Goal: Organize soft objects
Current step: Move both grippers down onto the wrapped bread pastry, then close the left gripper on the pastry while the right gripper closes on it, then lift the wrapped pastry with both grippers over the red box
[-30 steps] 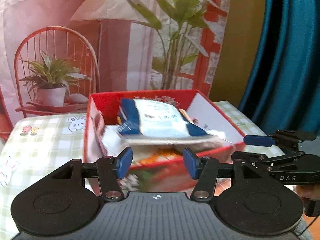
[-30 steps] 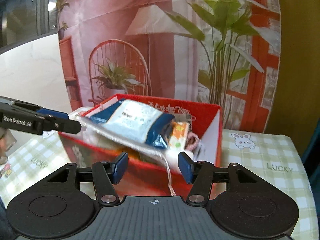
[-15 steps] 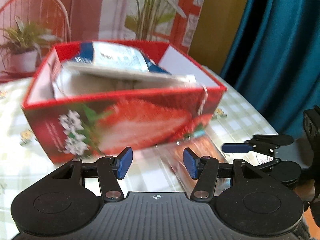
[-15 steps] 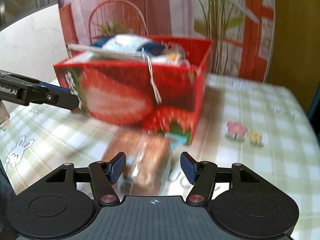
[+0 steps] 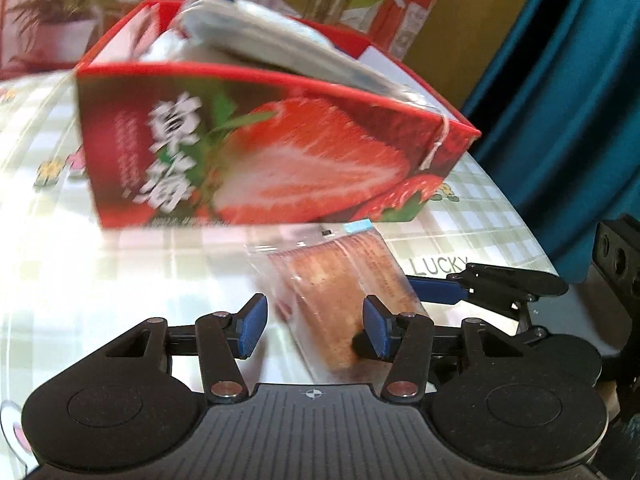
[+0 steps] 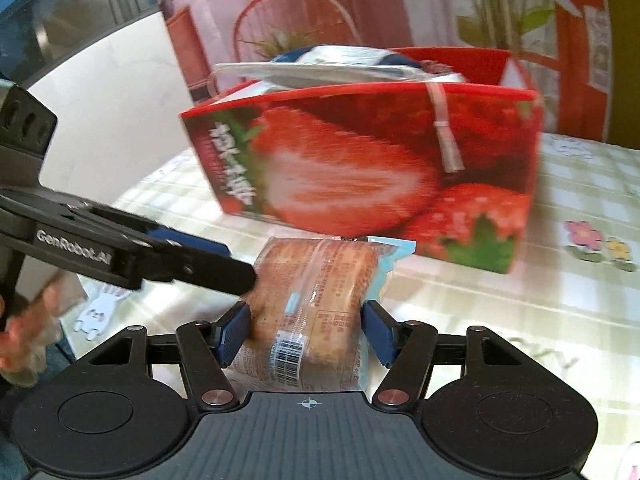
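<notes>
A wrapped brown bread packet [image 5: 340, 284] lies on the tablecloth in front of the red strawberry box [image 5: 256, 152]. My left gripper [image 5: 316, 328] is open, low over the table, with the packet between its fingers. My right gripper [image 6: 306, 336] is open and straddles the same packet [image 6: 316, 300] from the other end, its blue pads close to or touching the wrapper's sides. The box [image 6: 360, 152] is stuffed with soft packs, and a blue and white pouch [image 6: 340, 64] sticks out over its rim. A white string [image 6: 444, 136] hangs down its front.
The table wears a pale checked cloth [image 6: 560, 240] with flower and rabbit prints. A printed backdrop [image 6: 320, 0] stands behind the box. A teal curtain [image 5: 568, 80] hangs at the right. The other gripper's arm [image 6: 120, 248] reaches in from the left.
Both grippers have dropped from above the box to the table in front of it and closed in around the bread packet. The right gripper's fingers now flank the packet.
</notes>
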`<action>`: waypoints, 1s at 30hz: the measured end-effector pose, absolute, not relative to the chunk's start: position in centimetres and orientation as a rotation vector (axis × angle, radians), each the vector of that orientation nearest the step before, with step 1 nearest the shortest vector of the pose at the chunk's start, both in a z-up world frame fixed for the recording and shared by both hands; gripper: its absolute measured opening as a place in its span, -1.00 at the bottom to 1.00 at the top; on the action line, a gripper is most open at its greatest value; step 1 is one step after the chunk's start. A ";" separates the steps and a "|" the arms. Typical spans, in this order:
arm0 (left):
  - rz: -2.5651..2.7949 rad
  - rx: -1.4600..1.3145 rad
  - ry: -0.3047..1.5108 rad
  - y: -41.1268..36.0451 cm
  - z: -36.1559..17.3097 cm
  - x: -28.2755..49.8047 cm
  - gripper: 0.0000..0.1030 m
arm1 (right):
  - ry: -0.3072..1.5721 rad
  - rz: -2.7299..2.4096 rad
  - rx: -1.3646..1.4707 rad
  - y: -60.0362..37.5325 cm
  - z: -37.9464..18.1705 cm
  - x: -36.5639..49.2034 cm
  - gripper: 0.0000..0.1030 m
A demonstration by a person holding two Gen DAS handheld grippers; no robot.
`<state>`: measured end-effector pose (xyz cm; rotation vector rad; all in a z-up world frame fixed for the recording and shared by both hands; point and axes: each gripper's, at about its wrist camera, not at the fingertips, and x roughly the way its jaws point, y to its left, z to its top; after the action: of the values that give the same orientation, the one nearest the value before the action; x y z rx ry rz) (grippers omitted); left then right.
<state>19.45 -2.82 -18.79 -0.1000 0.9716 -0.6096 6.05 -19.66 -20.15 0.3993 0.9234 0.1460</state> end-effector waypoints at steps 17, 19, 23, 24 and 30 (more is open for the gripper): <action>-0.637 -0.203 1.003 -2.4 -20.9 18.8 0.02 | 0.969 0.225 0.139 -16.4 -19.7 5.1 0.39; -0.647 -0.200 1.003 -2.6 -20.9 18.8 0.00 | 0.957 0.227 0.137 -16.3 -19.7 5.3 0.38; -0.642 -0.168 0.993 -2.9 -20.4 18.7 -0.10 | 0.955 0.241 0.104 -15.1 -19.5 6.1 0.24; -0.641 -0.161 0.987 -2.8 -20.1 18.7 -0.10 | 0.958 0.239 0.087 -14.7 -19.4 6.3 0.22; -0.676 -0.120 0.902 -2.3 -16.1 18.3 -0.10 | 0.912 0.245 0.065 -14.4 -17.3 6.8 0.21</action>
<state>18.34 -2.35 -16.14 -0.1198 0.9021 -0.6757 6.75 -14.40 -17.32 0.0646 0.9118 0.2447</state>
